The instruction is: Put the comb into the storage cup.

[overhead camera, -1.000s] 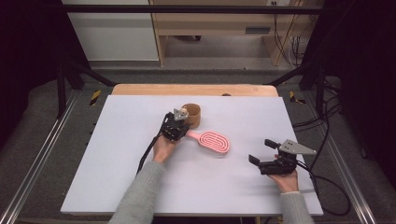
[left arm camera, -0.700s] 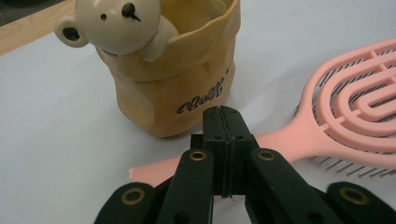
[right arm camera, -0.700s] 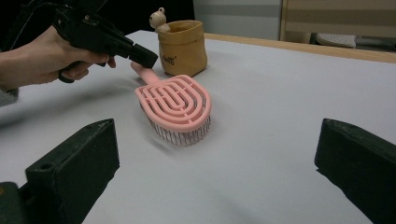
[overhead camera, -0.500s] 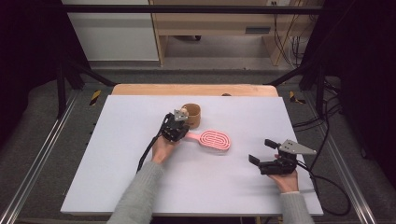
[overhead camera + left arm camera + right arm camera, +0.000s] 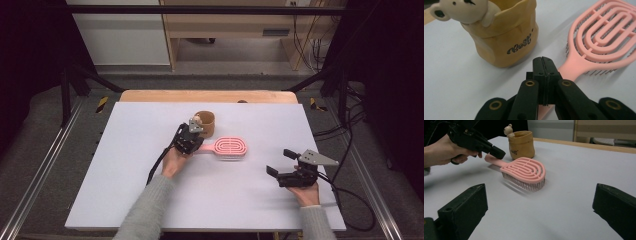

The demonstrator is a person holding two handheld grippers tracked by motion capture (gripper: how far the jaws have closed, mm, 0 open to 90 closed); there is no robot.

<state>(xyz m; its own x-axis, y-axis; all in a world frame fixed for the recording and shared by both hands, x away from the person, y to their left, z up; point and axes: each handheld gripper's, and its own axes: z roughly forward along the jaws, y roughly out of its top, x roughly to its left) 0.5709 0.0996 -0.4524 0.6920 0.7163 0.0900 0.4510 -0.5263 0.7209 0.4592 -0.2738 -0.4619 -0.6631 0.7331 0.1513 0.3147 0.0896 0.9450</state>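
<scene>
High view shows the left gripper (image 5: 191, 139) with fingers closed over the handle of the pink plastic slotted hairbrush (image 5: 229, 147) lying mid-surface, a tan bear-topped pouch (image 5: 205, 123) at its eleven o'clock, while the right gripper (image 5: 281, 162) rests open at its four o'clock.

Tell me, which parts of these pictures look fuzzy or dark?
In the right gripper view the two near black pads are soft, while the brush is sharper. In the left gripper view the bear on the cup looks blurry. In the high view the table is bright and the room's sides are dark.
</scene>
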